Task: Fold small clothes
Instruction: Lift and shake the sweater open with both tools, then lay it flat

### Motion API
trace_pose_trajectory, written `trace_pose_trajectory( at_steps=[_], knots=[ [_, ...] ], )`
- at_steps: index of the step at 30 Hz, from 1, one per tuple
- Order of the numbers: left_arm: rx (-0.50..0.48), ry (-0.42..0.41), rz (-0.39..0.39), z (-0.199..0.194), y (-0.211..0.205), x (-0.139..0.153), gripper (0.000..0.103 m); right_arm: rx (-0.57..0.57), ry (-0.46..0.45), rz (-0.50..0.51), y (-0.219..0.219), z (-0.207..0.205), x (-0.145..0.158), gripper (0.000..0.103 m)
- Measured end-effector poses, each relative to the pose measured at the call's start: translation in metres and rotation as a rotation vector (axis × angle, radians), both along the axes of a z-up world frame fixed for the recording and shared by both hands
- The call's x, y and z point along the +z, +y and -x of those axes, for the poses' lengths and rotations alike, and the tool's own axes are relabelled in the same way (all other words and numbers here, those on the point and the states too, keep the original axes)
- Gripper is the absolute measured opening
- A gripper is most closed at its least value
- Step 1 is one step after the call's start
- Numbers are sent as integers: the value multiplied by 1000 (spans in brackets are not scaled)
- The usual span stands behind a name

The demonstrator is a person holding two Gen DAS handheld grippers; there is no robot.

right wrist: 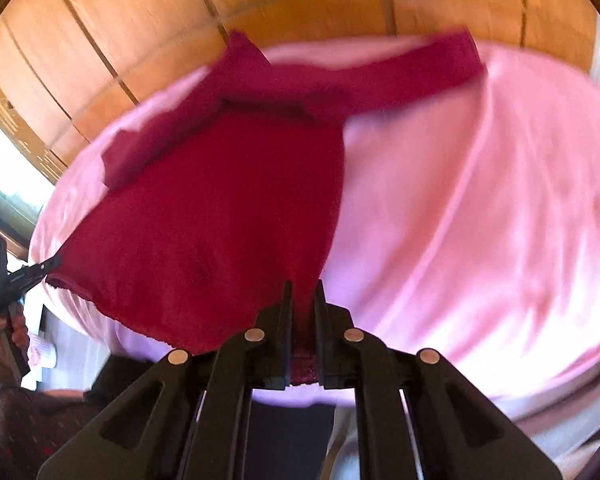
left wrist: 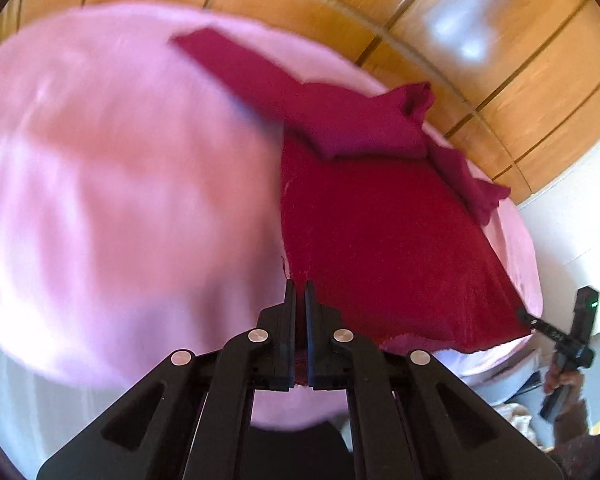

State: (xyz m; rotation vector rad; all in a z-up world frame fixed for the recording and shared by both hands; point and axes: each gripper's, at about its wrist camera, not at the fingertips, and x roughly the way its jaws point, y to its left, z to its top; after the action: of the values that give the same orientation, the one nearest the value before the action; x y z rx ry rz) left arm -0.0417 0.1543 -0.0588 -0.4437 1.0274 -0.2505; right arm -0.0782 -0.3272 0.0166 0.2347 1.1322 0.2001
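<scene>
A dark red sweater [left wrist: 380, 220] lies front-up on a pink sheet [left wrist: 120, 180], and the picture is blurred. My left gripper [left wrist: 299, 283] is shut on the sweater's near left hem corner. A bit of red cloth shows between its fingers. At the right edge of the left wrist view, my right gripper [left wrist: 525, 314] pinches the other hem corner. In the right wrist view the sweater [right wrist: 220, 208] fills the centre-left, with my right gripper [right wrist: 303, 284] shut on its near right hem. My left gripper [right wrist: 54, 261] grips the far left corner. One sleeve [right wrist: 420, 68] stretches out to the right.
A wooden panelled wall [left wrist: 500, 60] stands behind the pink-covered bed. A person's hand [right wrist: 12, 328] holds the left gripper's handle. Light-coloured clutter [left wrist: 516, 412] lies low beside the bed, and a white wall [left wrist: 572, 220] is at the right.
</scene>
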Motion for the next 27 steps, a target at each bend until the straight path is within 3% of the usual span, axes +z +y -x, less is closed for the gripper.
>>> trace_pose_trajectory(
  at_steps=[2, 4, 5, 6, 7, 10, 14, 20, 23, 25, 27],
  knots=[
    [18, 25, -8, 4, -2, -10, 2, -5, 20, 14, 0, -3, -9, 9],
    [34, 30, -17, 0, 4, -10, 7, -9, 8, 62, -1, -10, -8, 22],
    [51, 27, -13, -3, 10, -7, 14, -24, -16, 100, -2, -12, -1, 50],
    [74, 19, -13, -7, 18, -4, 32, -40, -45, 130, -6, -13, 5, 72],
    [105, 4, -21, -8, 25, -1, 45, -46, -72, 151, -6, -15, 10, 72],
    [200, -59, -75, -24, 56, 15, 47, -47, -164, 198, 7, -33, 30, 72],
    [278, -106, -173, -66, 82, 26, 47, 26, -240, 106, 51, -59, 39, 81],
    [297, -102, -242, -147, 102, 27, 47, 167, -229, 96, 135, -106, -4, 84],
    [313, -78, -288, -189, 110, 22, 47, 192, -249, 185, 158, -121, -27, 85],
    [303, -56, -278, -218, 117, 16, 47, 196, -250, 214, 162, -125, -42, 91],
    [308, -31, -271, -242, 122, 9, 47, 178, -252, 175, 155, -125, -54, 99]
  ],
)
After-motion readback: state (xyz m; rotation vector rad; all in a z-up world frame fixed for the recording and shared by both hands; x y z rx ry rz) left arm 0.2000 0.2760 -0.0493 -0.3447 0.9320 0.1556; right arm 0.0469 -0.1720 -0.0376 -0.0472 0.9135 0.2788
